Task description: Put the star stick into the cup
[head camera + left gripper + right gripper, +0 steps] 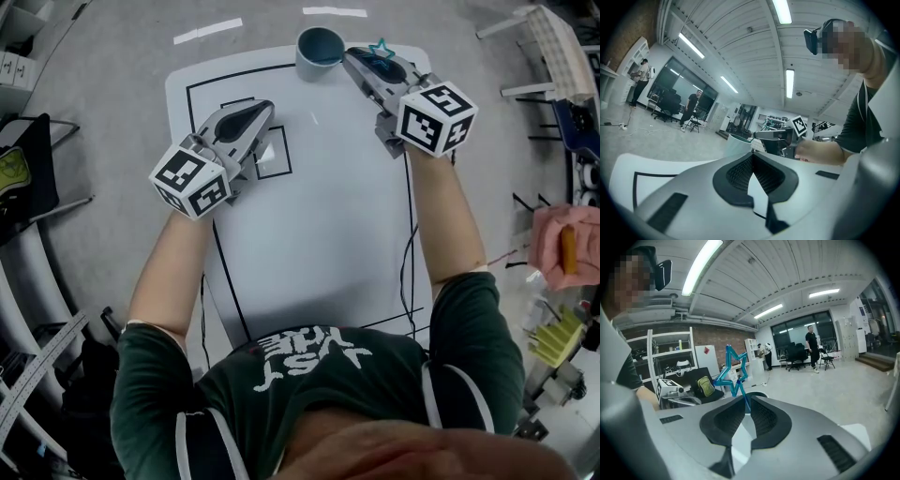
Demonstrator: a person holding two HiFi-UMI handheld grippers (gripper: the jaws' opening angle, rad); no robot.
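A grey-blue cup [321,52] stands at the far edge of the white mat [319,234]. My right gripper [353,59] hovers just right of the cup and is shut on the thin stem of the blue star stick [381,49]. In the right gripper view the star [731,370] sticks up above the closed jaws [744,401], and the cup's dark rim [757,394] shows just beyond them. My left gripper [266,108] rests lower on the mat's left side, shut with nothing in it [752,157]. From it I see the cup [738,143] and the right gripper [761,135].
Black lines and a small drawn square [277,155] mark the mat. A pink cloth with an orange object [564,246] and cluttered stands sit to the right, shelves to the left. People stand far off in the room [811,347].
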